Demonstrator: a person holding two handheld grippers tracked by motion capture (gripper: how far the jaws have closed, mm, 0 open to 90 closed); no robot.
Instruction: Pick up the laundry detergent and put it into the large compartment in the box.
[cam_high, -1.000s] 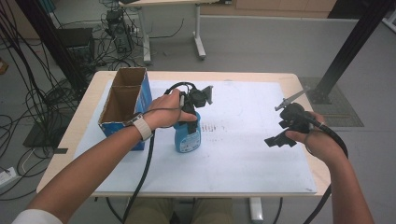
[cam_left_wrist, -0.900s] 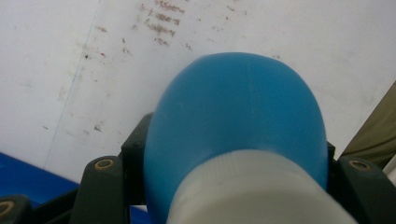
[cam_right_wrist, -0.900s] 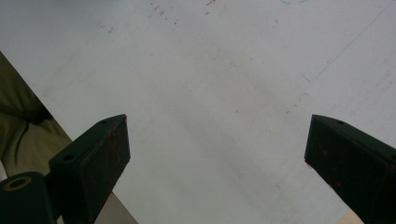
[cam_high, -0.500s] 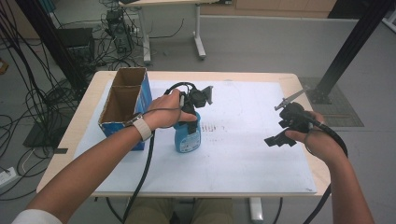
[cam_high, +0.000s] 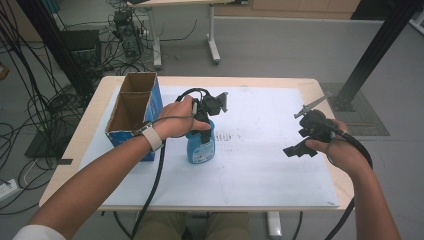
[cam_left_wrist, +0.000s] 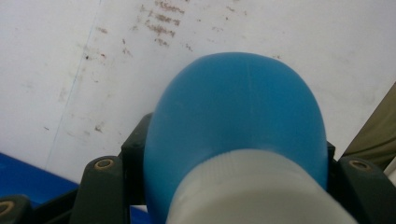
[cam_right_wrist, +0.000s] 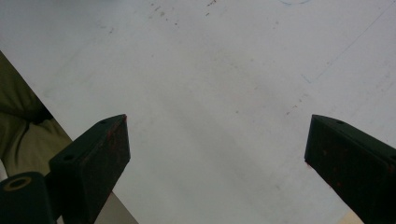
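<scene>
We see the left gripper (cam_high: 204, 116) clamped on the neck of the blue bottle (cam_high: 201, 146), which stands upright on the white mat (cam_high: 260, 170) just beside the cardboard box (cam_high: 131, 107); the right gripper (cam_high: 306, 139) hovers well apart, jaws spread wide over bare mat.

We note a blue bottle (cam_high: 201, 146) with a white neck band, a blue cardboard box (cam_high: 134, 114) with a brown interior, a white mat (cam_high: 260, 150) with faint dark speckles, and black gripper bodies
</scene>
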